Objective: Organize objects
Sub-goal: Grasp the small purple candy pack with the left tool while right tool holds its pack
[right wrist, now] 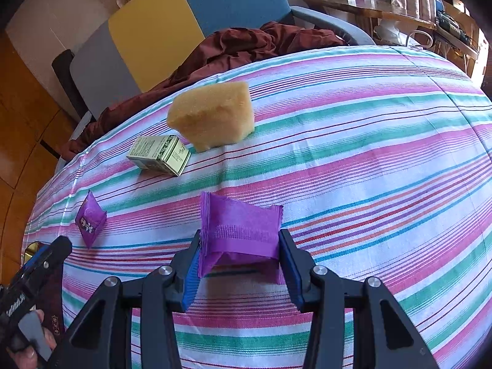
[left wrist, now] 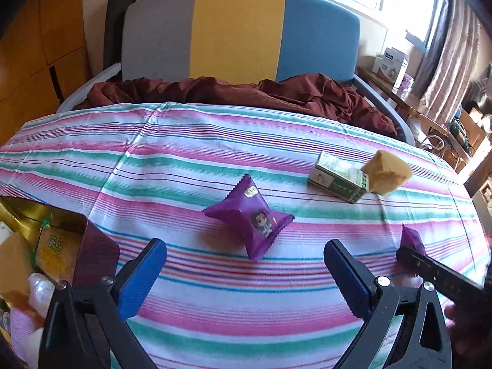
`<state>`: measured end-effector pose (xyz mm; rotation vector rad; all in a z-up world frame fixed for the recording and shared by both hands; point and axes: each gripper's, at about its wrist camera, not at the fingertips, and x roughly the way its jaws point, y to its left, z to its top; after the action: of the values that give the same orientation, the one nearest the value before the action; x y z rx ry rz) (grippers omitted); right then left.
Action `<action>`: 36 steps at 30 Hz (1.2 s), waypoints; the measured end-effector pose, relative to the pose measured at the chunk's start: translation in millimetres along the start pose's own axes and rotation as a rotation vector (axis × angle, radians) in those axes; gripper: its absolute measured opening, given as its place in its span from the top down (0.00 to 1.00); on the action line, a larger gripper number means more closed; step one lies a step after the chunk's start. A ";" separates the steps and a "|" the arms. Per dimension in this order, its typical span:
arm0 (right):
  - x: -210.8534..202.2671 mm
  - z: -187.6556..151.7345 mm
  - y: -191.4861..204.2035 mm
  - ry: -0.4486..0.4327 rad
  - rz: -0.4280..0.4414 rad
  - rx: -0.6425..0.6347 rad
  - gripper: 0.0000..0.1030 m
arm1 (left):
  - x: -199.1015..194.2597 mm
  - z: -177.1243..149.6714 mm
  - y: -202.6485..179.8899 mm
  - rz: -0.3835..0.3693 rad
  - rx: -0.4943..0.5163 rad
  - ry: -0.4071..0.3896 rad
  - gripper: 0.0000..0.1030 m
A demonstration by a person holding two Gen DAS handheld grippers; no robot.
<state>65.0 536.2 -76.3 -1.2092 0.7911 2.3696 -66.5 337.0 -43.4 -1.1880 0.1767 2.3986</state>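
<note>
Here the right gripper point(right wrist: 238, 264) has its fingers pinching a crinkled purple foil snack packet point(right wrist: 241, 230), held just above the pink, green and white striped bed sheet point(right wrist: 369, 153) near the bed's front edge. The left gripper point(left wrist: 246, 273) hangs with its fingers spread wide and nothing between them, aimed at a second purple snack packet with a cartoon figure point(left wrist: 249, 215) lying loose in the middle of the bed. Farther toward the headboard lie a small green and white cardboard box point(left wrist: 338, 180) and a tan foam sponge block point(left wrist: 387, 172), touching each other. At the bed's left edge sits what looks like an open gold-lined container of packets point(left wrist: 40, 233), though it is cropped and blurred. Judging by this, one packet is secured and needs carrying to that container, while the left fingers must descend around the loose packet and close.
</note>
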 end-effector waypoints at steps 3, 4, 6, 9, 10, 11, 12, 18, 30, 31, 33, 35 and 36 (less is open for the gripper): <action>0.0 -1.0 1.1 -0.006 -0.007 0.002 0.55 | 15.0 8.5 1.3 0.017 -0.043 0.023 0.00; 0.6 -0.6 1.5 -0.004 -0.009 0.002 0.55 | 20.0 10.4 1.7 0.021 -0.059 0.031 0.00; 1.4 -0.1 2.7 0.000 -0.015 -0.001 0.55 | 28.5 12.6 1.1 0.025 -0.080 0.040 0.00; 2.5 1.0 3.6 0.006 -0.020 -0.004 0.55 | 36.8 15.0 -3.9 0.023 -0.085 0.042 0.00; 2.6 1.1 4.0 0.008 -0.021 -0.006 0.55 | 38.8 15.6 -5.7 0.022 -0.083 0.039 0.02; 2.6 1.5 4.1 0.009 -0.022 -0.007 0.55 | 41.0 16.2 -6.9 0.013 -0.079 0.036 0.07; 2.4 1.8 4.0 0.010 -0.022 -0.006 0.55 | 43.6 17.1 -7.7 0.003 -0.072 0.038 0.12; 3.2 3.7 3.2 0.015 -0.019 0.000 0.55 | 53.9 9.2 -8.2 0.014 -0.017 0.034 0.36; 3.0 4.1 2.1 0.018 -0.021 -0.005 0.55 | 41.2 -5.5 7.3 -0.057 -0.036 -0.049 0.62; 2.0 3.9 2.7 0.016 -0.023 -0.006 0.55 | 38.7 -8.5 8.0 -0.059 -0.036 -0.054 0.62; 0.1 3.2 4.7 0.015 -0.015 -0.005 0.56 | 33.0 -14.1 10.0 -0.063 -0.040 -0.063 0.62; -3.3 3.5 9.5 0.003 -0.009 -0.025 0.56 | 26.7 -19.4 12.7 -0.064 -0.046 -0.077 0.63; -5.8 3.8 12.8 -0.008 -0.013 -0.042 0.56 | 23.5 -21.7 13.6 -0.065 -0.045 -0.081 0.63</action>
<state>59.0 528.2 -65.8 -1.2164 0.7324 2.3909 -69.3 326.3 -76.3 -1.0968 0.0576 2.4003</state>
